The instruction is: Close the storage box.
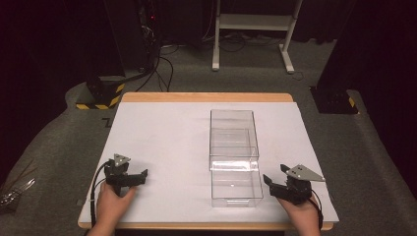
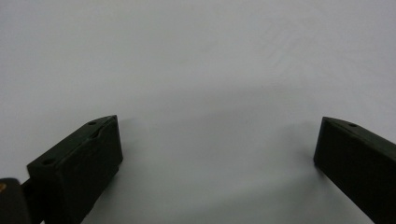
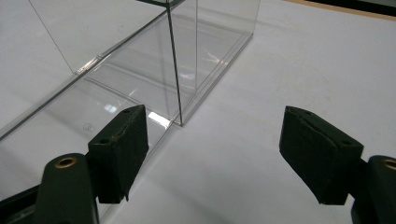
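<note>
Both hands are resting near the worktop's (image 1: 162, 137) front edge. The left claw (image 1: 142, 176) is lying wide open, gripping nothing, toward the front-left corner. The right claw (image 1: 268, 180) is gaping empty just beside the clear box (image 1: 234, 152), which is sitting right of centre; its transparent walls are blurring together.

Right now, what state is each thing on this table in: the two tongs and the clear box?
left tongs: open, nothing between the jaws, resting low on the white table cover, apart from the box.
right tongs: open, empty, just beside the box's near right corner, not gripping it.
clear plastic box: upright on the cover, empty; its lower drawer looks pulled out toward the person.
</note>
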{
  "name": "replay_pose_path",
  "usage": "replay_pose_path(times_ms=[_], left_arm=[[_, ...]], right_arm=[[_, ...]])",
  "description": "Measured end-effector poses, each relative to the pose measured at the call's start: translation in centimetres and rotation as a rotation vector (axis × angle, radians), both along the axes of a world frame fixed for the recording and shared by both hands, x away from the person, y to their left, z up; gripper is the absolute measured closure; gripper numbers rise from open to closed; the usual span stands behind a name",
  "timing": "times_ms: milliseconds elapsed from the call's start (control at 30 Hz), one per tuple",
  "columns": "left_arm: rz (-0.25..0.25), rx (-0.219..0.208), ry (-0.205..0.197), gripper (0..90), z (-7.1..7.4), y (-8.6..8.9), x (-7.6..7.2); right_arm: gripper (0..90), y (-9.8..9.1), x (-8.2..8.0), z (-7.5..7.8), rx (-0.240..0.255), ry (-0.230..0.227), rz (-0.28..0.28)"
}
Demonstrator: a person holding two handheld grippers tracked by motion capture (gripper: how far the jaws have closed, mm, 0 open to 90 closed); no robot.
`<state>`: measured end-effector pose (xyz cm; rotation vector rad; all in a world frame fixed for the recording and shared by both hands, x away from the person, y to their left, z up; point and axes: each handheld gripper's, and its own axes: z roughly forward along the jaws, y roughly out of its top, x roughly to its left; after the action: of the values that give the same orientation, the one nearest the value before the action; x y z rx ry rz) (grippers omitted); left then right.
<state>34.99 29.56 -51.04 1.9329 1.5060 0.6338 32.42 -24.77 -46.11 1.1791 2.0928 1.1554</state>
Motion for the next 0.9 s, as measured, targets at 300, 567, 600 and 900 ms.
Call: replay_pose_path(times_ms=[300,567,600,900], left_arm=[[-0.001,0.0,0.0,1.3,0.0,0.0,0.0],[0.0,0.0,0.0,1.3,0.0,0.0,0.0],[-0.001,0.0,0.0,1.3,0.0,0.0,0.0],[-0.001,0.0,0.0,1.3,0.0,0.0,0.0]], right_arm=[[24.0,-0.2,-0.3,0.3,0.024,-0.015,0.002],[23.8,-0.3,-0.9,0.8,0.027,-0.033,0.009],[23.8,-0.3,-1.0,0.8,0.029,-0.035,0.011],[23.6,-0.3,-2.2,1.7,0.056,-0.056,0.025]])
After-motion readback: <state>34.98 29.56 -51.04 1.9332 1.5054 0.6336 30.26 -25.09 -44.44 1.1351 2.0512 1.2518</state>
